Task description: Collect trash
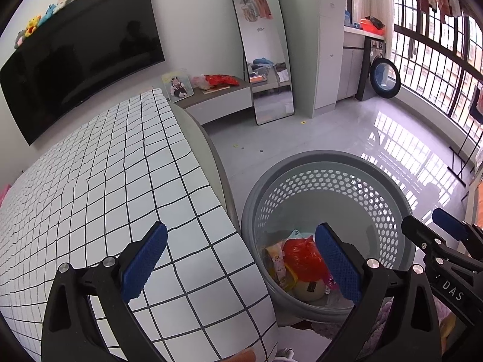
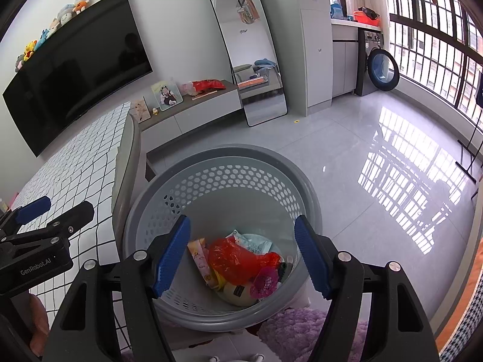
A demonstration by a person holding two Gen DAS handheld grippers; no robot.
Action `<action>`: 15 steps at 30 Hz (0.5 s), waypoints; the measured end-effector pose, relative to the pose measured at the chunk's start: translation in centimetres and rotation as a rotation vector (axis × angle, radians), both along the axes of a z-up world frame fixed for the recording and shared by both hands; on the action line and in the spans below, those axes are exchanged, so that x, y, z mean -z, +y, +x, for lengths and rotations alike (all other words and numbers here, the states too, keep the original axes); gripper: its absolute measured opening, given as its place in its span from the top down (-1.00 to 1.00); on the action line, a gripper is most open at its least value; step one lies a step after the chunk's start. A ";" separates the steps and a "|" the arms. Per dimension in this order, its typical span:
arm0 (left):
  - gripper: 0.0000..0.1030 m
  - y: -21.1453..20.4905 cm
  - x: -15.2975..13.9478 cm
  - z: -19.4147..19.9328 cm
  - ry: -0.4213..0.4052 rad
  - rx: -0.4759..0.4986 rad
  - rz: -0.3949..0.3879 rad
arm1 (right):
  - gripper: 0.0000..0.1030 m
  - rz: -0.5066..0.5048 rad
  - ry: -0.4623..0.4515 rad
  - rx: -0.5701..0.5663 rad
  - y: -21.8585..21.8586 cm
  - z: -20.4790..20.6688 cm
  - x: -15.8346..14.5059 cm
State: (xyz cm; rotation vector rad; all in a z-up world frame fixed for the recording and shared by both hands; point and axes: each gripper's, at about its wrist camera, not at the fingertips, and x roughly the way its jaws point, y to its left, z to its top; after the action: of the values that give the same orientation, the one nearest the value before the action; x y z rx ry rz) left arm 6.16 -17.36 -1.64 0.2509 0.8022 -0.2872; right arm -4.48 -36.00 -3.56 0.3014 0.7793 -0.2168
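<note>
A grey perforated basket (image 1: 329,163) stands on the floor beside the table; it also shows in the right wrist view (image 2: 223,157). Inside lie a red plastic bag (image 2: 238,259), a pink net (image 2: 265,280), a cream box (image 2: 199,256) and other wrappers; the red bag shows in the left wrist view (image 1: 302,256). My left gripper (image 1: 241,262) is open and empty, above the table edge and the basket rim. My right gripper (image 2: 244,256) is open and empty, above the basket. The right gripper shows in the left wrist view (image 1: 434,226), the left gripper in the right wrist view (image 2: 57,208).
A table with a white grid-pattern cloth (image 1: 105,181) is at the left. A low cabinet (image 2: 196,111) with photo frames and a red bag, a TV (image 2: 75,69), a mirror (image 2: 250,48) and a washing machine (image 2: 380,69) stand behind. A purple fluffy rug (image 2: 299,328) lies below.
</note>
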 end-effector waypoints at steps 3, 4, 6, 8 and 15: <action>-0.87 -0.1 0.0 0.0 0.001 0.001 0.000 | -0.33 0.000 0.001 -0.001 0.0 0.0 0.0; -0.87 -0.1 0.0 0.0 0.002 0.002 -0.001 | -0.33 0.001 0.000 0.000 0.0 0.0 0.0; -0.87 -0.1 0.0 0.0 0.012 0.006 -0.005 | -0.33 0.001 0.000 0.000 0.0 0.0 0.0; -0.87 -0.2 0.0 0.1 0.018 0.008 -0.005 | -0.33 0.000 0.000 0.000 0.0 0.0 0.0; -0.87 -0.3 0.2 0.0 0.017 0.012 0.003 | -0.33 0.000 -0.001 -0.001 0.0 0.0 0.0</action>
State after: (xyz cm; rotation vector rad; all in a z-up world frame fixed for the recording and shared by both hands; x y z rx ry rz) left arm 6.16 -17.64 -1.82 0.2565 0.8183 -0.2995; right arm -4.47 -35.99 -3.52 0.3008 0.7787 -0.2164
